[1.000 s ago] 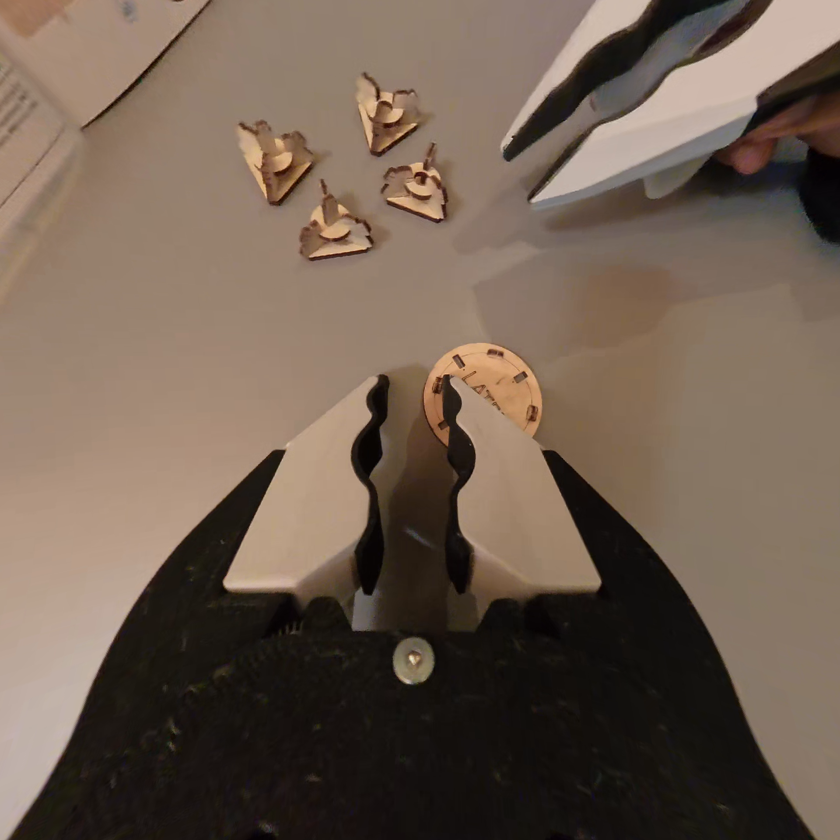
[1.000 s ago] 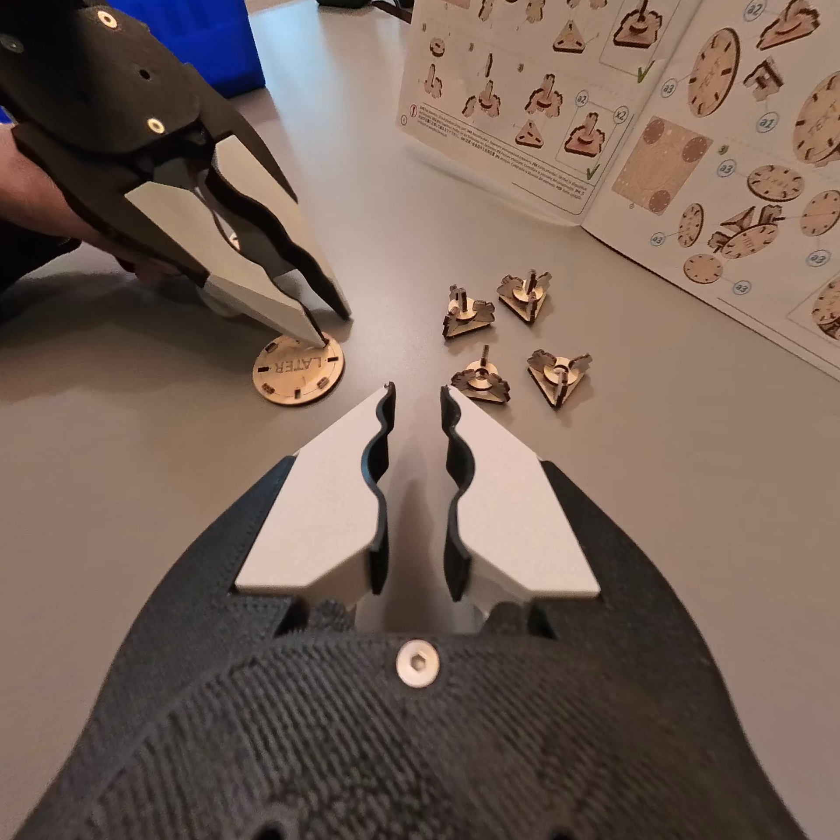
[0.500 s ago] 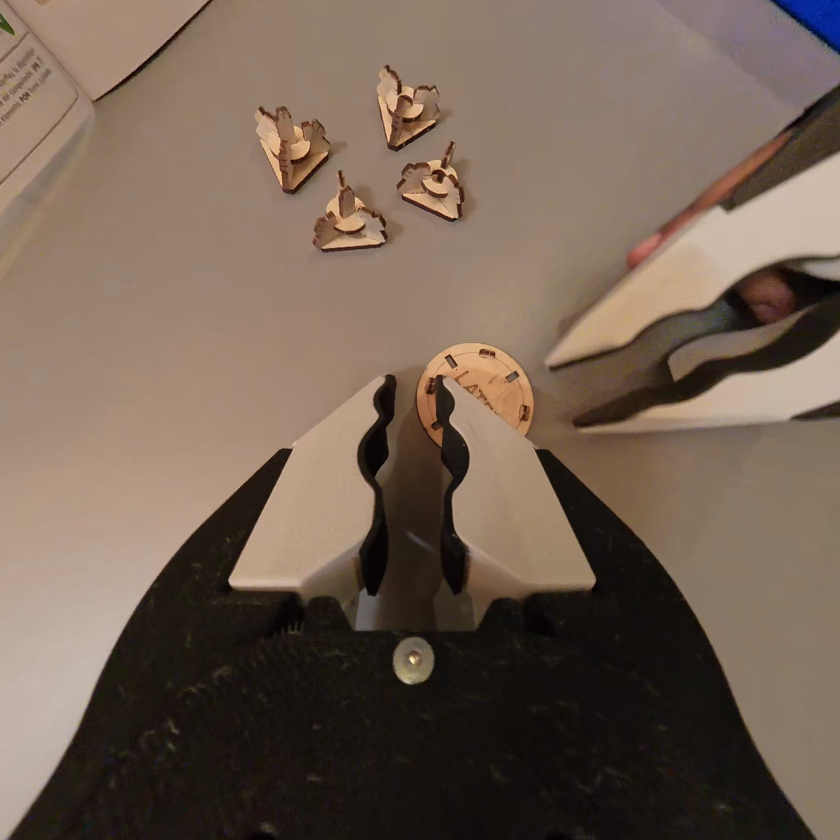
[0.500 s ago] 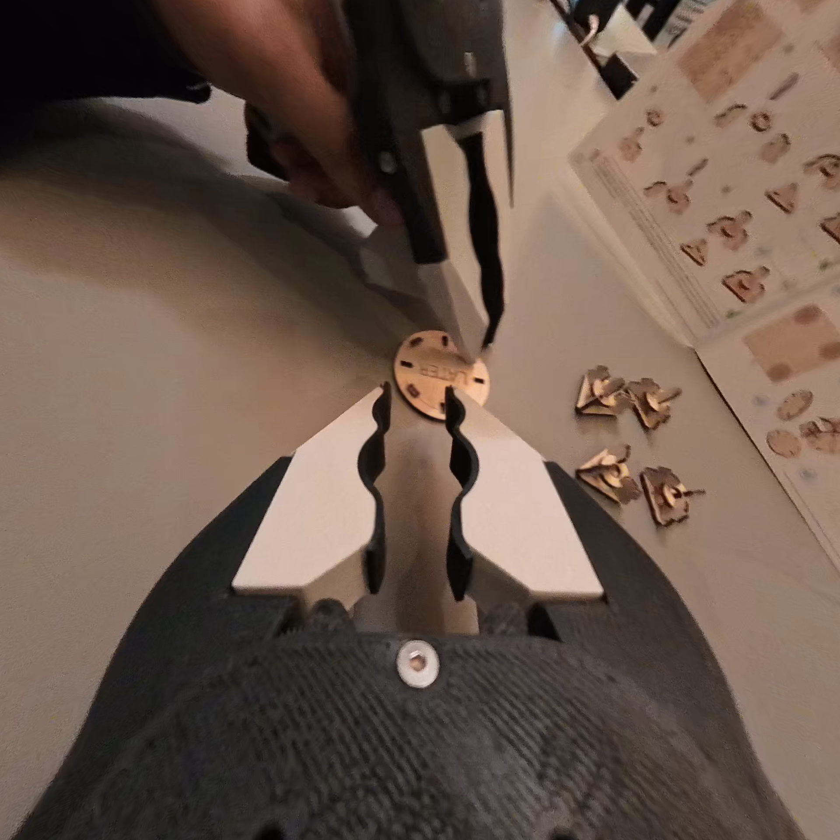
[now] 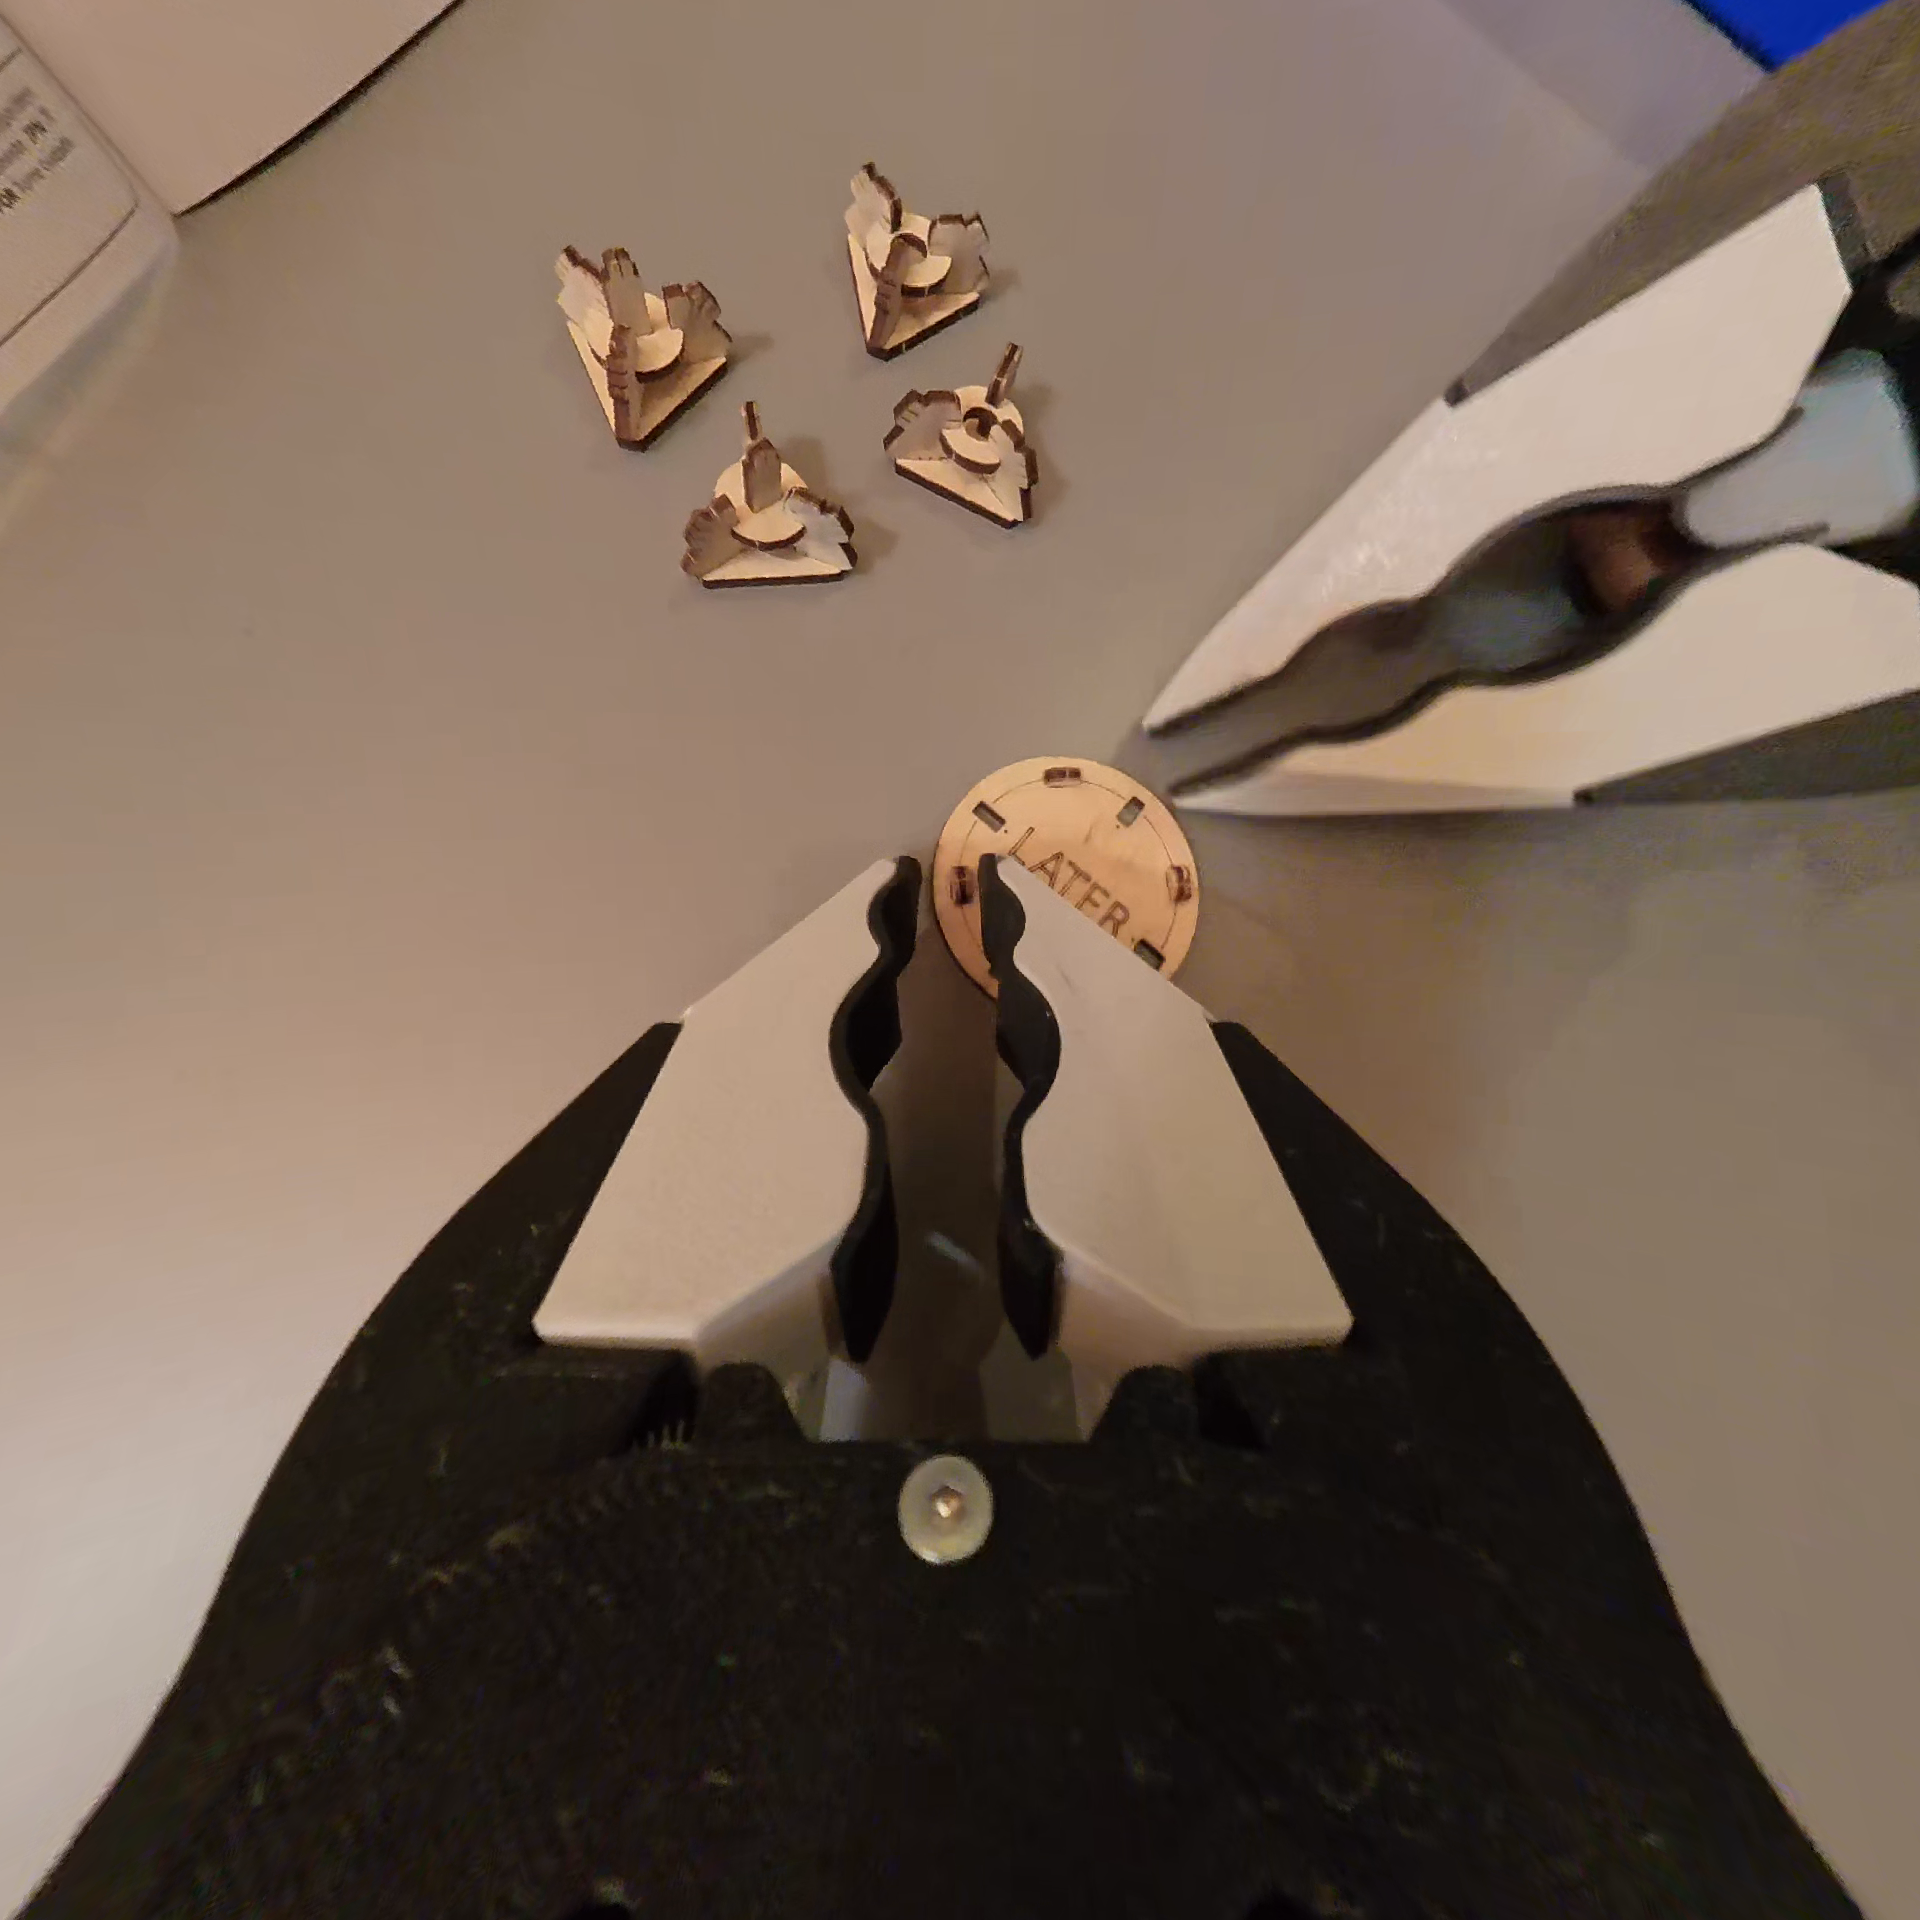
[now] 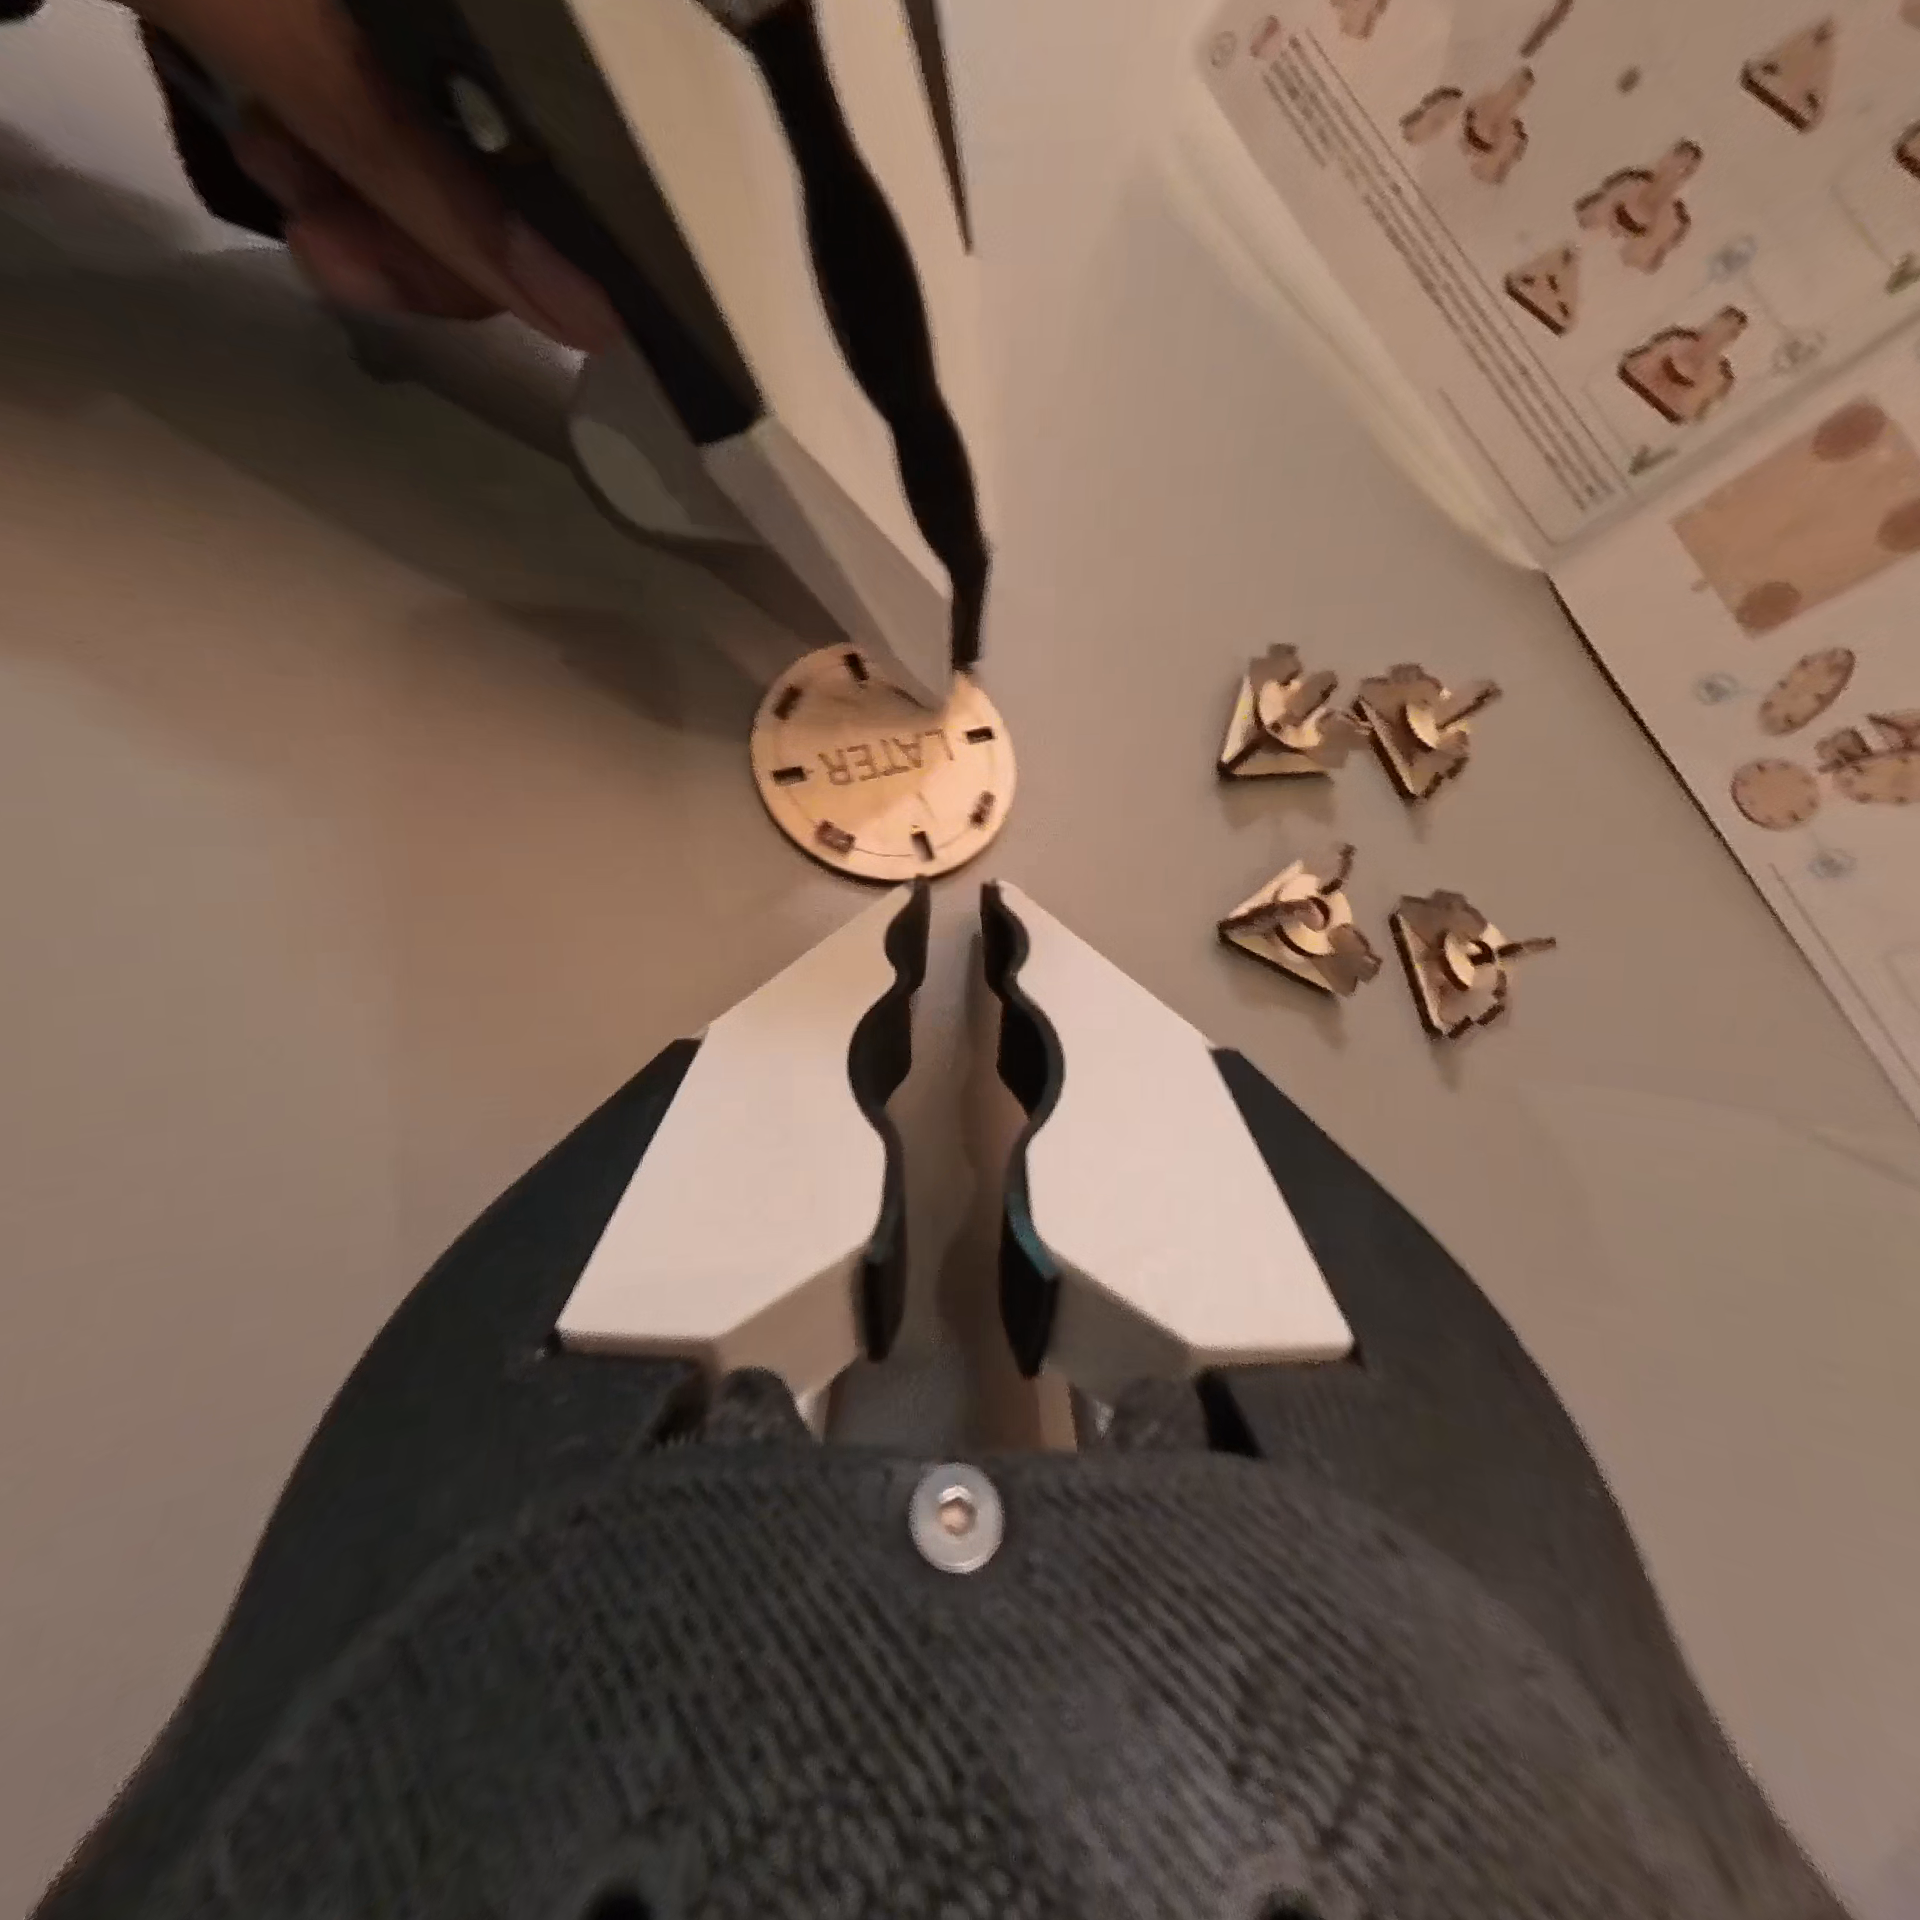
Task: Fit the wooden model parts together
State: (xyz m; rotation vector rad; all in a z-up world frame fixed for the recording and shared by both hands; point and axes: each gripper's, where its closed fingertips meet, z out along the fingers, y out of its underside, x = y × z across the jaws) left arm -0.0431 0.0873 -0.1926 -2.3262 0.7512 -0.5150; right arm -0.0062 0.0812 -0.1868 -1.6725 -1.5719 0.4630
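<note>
On the grey table point(image 5: 312, 831) a round wooden disc point(image 5: 1081, 873) lies flat, with the left gripper point(image 5: 951, 868) nearest: one fingertip point(image 5: 992, 873) rests over the disc's rim, the other just off its edge, narrowly parted and pinching nothing. From the opposite side the right gripper point(image 6: 951, 888) points at the disc with its tips just short of the rim, slightly apart and empty.

Tan wooden disc point(image 5: 1081, 862) with dark slots; pale wooden triangular pieces point(image 5: 769, 520), brown-edged; grey table point(image 5: 312, 727).

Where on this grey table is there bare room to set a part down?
Bare grey table left of the left gripper, below the four triangular pieces. Crowded around the wooden disc, where the right gripper closes in.
</note>
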